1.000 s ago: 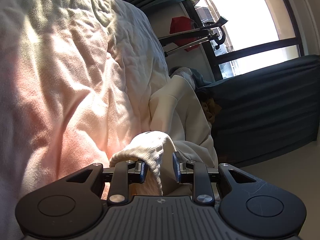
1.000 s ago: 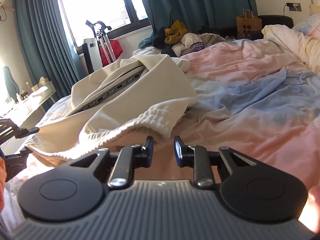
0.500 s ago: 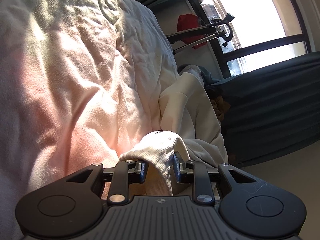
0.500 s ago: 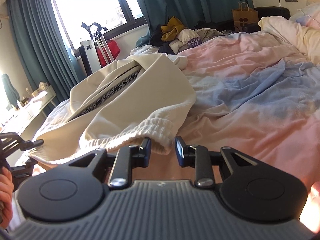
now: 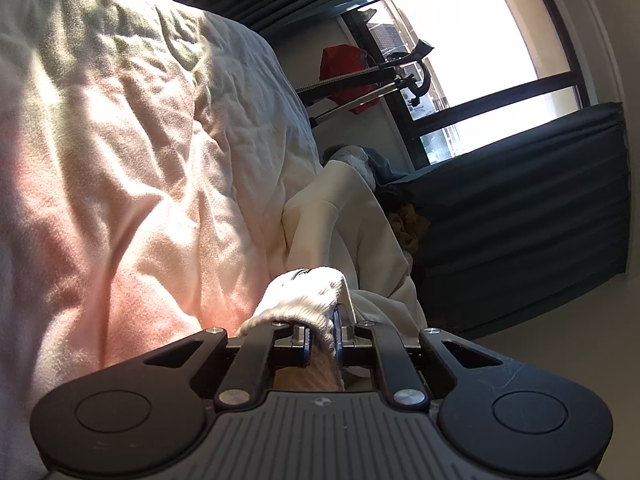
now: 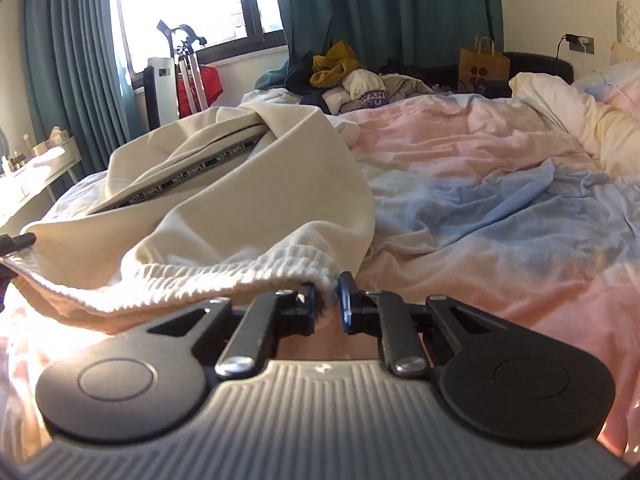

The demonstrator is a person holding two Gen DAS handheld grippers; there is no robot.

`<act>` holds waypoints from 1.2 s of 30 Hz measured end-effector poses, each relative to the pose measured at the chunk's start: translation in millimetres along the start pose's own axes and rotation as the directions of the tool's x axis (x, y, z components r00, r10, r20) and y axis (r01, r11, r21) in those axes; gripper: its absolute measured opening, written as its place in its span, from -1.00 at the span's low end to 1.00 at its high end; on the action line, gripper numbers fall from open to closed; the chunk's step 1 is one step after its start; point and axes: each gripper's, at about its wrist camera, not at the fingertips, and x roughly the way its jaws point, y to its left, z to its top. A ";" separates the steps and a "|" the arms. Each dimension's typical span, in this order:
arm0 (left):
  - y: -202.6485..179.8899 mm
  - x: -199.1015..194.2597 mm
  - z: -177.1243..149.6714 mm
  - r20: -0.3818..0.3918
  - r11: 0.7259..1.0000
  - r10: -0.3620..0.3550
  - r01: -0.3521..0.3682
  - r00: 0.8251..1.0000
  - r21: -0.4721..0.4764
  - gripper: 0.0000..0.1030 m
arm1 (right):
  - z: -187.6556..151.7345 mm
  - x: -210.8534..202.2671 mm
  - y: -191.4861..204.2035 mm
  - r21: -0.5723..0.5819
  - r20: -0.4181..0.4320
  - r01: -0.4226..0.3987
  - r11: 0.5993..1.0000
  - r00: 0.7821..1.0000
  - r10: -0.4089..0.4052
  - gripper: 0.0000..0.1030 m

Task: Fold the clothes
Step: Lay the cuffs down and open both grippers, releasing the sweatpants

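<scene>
Right wrist: trousers point(image 6: 248, 184) tape reads "NOT-SIMPLE"; right claw point(image 6: 327, 304), left claw point(image 5: 321, 334) both clenched on waistband.

Right wrist view: open duvet point(image 6: 500, 216) across centre and right, passable. Bunched cream garment point(image 6: 240, 200) blocks left half. Clothes pile point(image 6: 360, 80) at top centre, pillows point(image 6: 560, 108) upper right close off the far edge.

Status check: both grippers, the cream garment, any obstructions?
Left gripper shut on cream garment ribbed hem. Right gripper closing on same hem. Garment bunched on bedspread. Nothing in the way.
</scene>
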 end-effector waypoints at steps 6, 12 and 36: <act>-31.8 -12.7 34.1 0.069 0.997 -0.033 0.027 0.997 0.076 -0.85 | 2.4 -23.8 12.2 0.026 -0.018 -0.176 0.984 0.984 0.176 -0.74; -76.2 -39.6 106.1 0.184 0.970 -0.014 -0.031 0.983 0.242 -0.86 | 11.7 -50.6 71.6 -0.005 -0.001 -0.348 0.937 0.937 0.348 -0.74; 62.9 -19.9 253.5 0.161 0.916 0.284 -0.317 0.945 0.244 -0.50 | -22.5 11.4 253.9 -0.177 -0.179 -0.643 0.745 0.766 0.618 -0.60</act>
